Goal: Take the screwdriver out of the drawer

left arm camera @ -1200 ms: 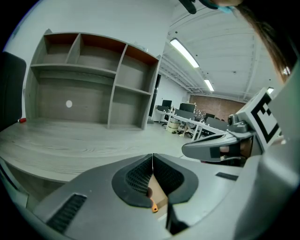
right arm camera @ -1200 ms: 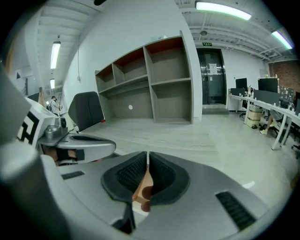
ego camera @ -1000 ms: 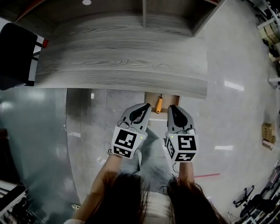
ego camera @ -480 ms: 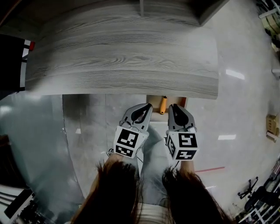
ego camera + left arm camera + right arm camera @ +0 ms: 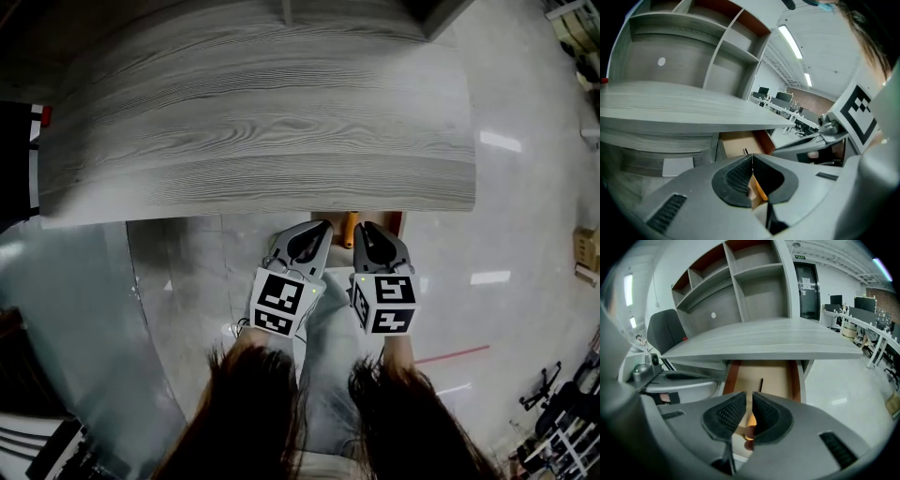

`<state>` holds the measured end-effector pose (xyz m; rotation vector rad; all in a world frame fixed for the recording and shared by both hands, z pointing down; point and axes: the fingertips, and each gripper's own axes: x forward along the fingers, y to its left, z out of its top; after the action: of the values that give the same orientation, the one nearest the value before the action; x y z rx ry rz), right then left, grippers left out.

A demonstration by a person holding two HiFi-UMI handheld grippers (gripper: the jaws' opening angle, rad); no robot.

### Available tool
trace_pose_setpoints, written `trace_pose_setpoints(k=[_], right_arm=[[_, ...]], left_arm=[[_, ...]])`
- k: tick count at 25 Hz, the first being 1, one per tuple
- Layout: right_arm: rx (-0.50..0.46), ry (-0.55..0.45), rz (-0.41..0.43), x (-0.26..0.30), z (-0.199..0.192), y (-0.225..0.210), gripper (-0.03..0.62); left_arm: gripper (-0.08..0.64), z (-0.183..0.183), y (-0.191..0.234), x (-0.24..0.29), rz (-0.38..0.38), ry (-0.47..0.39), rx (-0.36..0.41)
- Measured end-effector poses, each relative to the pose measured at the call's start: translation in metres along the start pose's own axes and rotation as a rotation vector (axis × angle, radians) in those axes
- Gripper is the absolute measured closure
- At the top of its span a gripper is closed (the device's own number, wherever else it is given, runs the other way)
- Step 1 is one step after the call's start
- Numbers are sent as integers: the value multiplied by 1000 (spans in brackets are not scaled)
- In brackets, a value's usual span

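A broad grey wood-grain desk top filled most of the head view, with glossy pale floor around and below it. In the right gripper view an open shelf unit stood at the back of the desk, and a dark office chair sat off to one side. Under the desk's front edge a drawer with a pale wooden bottom and reddish-brown sides stood pulled open.

Both grippers were held side by side just in front of the drawer, pointing at it. The left gripper had its jaws closed, tips touching, with nothing clamped. The right gripper had its jaws all but together, only a thin slit between the ribbed pads, and nothing between them either.

The screwdriver lay inside the drawer, its orange handle toward the grippers and its dark shaft pointing toward the drawer's back. In the head view the handle showed between the two gripper tips.
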<state>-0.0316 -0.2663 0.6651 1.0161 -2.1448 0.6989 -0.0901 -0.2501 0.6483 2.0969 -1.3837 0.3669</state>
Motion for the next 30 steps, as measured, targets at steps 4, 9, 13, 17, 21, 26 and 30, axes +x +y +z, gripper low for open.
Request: trace_pose_setpoints(k=[4, 9, 13, 17, 21, 26, 30], right_arm=[[9, 28, -3, 13, -9, 0, 557], [-6, 81, -18, 32, -23, -1, 517], [-2, 128, -39, 45, -35, -5, 506], [21, 171, -63, 55, -44, -11, 491], [33, 203, -71, 60, -52, -15, 485], [35, 244, -73, 68, -57, -16, 485], [53, 282, -65, 73, -61, -16, 482]], left_arm=[[543, -6, 3, 7, -8, 16, 1], [543, -18, 11, 10, -5, 32, -4], [543, -26, 17, 10, -2, 49, 0], [543, -30, 21, 12, -1, 55, -1], [543, -35, 18, 12, -9, 62, -4], [543, -40, 14, 18, -23, 71, -6], [543, -42, 13, 21, -27, 75, -9]])
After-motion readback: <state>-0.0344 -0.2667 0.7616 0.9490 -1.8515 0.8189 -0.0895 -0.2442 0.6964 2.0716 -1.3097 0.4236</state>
